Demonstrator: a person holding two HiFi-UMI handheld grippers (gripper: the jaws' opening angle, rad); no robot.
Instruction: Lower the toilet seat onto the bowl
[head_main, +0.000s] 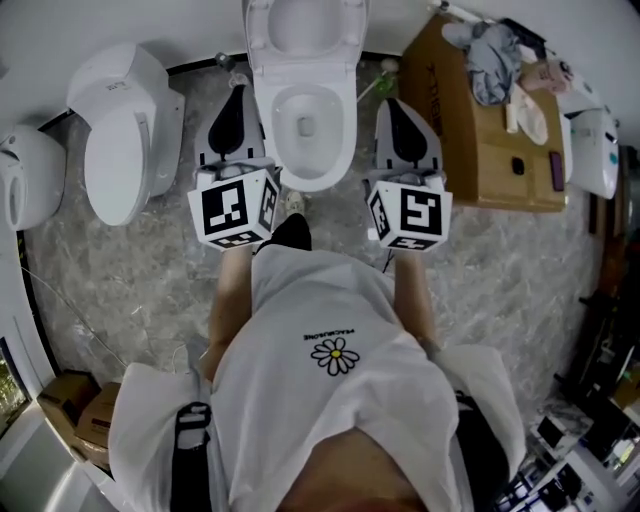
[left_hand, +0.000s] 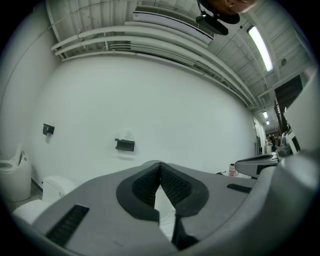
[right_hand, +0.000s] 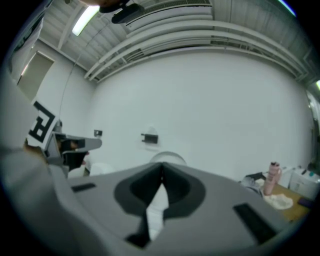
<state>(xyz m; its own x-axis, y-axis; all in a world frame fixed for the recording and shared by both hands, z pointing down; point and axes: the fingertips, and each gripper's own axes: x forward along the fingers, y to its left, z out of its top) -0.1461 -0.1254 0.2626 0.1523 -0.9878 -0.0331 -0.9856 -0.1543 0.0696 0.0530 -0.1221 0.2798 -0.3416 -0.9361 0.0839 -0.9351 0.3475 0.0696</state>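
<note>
Directly under the head camera hangs the person's white shirt (head_main: 330, 380) with a daisy print. Just past it the two arms reach forward side by side over the marbled floor (head_main: 130, 290).

The left gripper (head_main: 238, 97) and the right gripper (head_main: 390, 104) each carry a marker cube (head_main: 237, 208) at the near end and point level toward the wall. They flank the bowl (head_main: 312, 165), one on either side of it and apart from it.

On the left gripper the fingers (left_hand: 174, 189) are pressed together at their tips with nothing held. Only a sliver of white porcelain shows through the gap lower down. The right gripper's fingers (right_hand: 176, 191) are closed the same way and are likewise empty.

Beyond the open bowl, the toilet seat (head_main: 305, 45) stands raised, leaning back at the far end, not touching either gripper.

To the left sits a second toilet (head_main: 125, 130) with its lid down. To the right a cardboard box (head_main: 480, 150) carries crumpled cloths (head_main: 490, 60).

Farthest off is the white wall (left_hand: 150, 100), with a small dark bracket (left_hand: 125, 145) fixed to it.
</note>
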